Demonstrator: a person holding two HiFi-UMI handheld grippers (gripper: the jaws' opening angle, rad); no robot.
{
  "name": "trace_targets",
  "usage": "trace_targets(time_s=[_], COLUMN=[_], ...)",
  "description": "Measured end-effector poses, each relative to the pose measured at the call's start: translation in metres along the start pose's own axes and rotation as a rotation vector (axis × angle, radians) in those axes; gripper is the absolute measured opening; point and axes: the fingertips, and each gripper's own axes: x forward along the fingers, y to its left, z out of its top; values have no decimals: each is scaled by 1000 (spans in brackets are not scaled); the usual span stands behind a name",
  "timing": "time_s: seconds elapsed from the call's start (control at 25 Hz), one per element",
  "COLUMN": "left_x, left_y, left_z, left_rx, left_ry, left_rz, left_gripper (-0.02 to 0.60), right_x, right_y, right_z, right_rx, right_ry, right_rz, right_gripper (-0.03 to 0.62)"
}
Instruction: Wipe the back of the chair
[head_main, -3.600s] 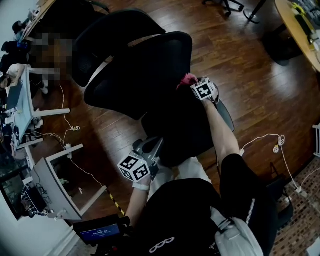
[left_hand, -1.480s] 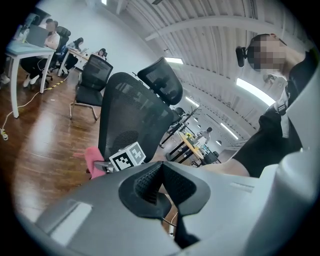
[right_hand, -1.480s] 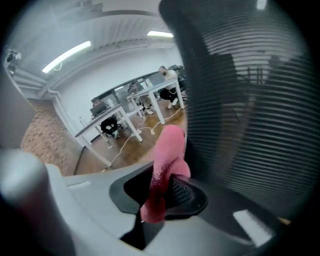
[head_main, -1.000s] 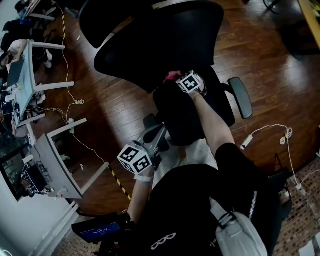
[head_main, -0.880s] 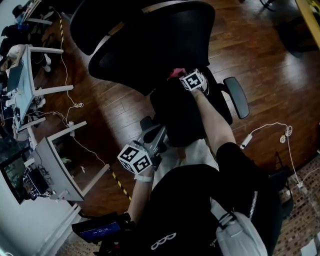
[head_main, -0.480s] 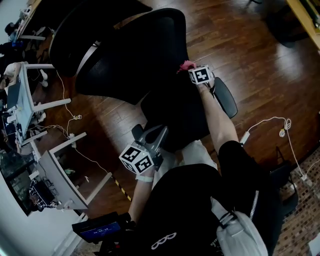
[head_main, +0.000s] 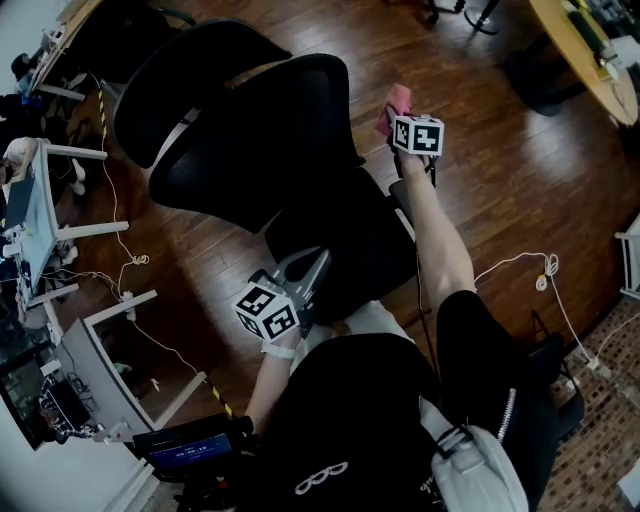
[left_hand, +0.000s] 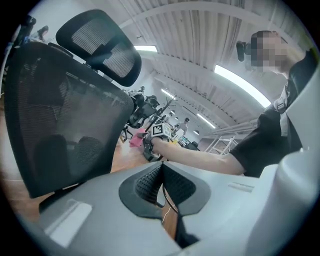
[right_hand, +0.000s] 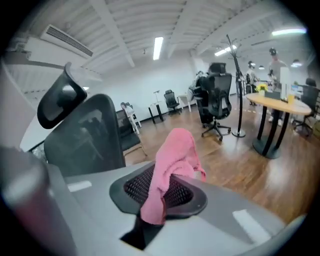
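Observation:
The black office chair's mesh back stands ahead of me, its headrest beyond and its seat near my lap. My right gripper is shut on a pink cloth, held to the right of the back's edge and apart from the mesh. In the right gripper view the cloth droops from the jaws, with the chair back at left. My left gripper hovers shut and holding nothing over the seat's front left. The left gripper view shows the mesh back and the pink cloth.
White desk frames and cables line the left side of the wood floor. A round table and other office chairs stand far right. A white cable lies on the floor at right.
My right gripper, still shut on the pink cloth, has come off the chair's lower back and moved up and right, past the back's edge. The left gripper has hardly moved.

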Motion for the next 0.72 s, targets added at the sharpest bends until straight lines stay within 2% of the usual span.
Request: trace_targets(time_s=[0.12,0.28,0.36,0.44,0.72], left_x=[-3,-24,-33,-46,-98], left_y=[-5,-6,-5,-1,22], left_z=[11,25,34,41,49], left_rx=[13,20,24,25,16], left_ry=[-43,-89,-125,-155,-212], left_rz=[-5,-2,7,18,51], left_gripper=[-8,-8,-8,-8,-8], right_x=[-13,-7,2,5,17], right_y=[39,104,128,146,263], right_z=[79,118,125,125,92], right_rx=[-135,-315,-388,-412,-543], right_ry=[-92,-62,-24,-8,24], right_rz=[35,64,41,30,163], right_gripper=[46,46,46,46,46])
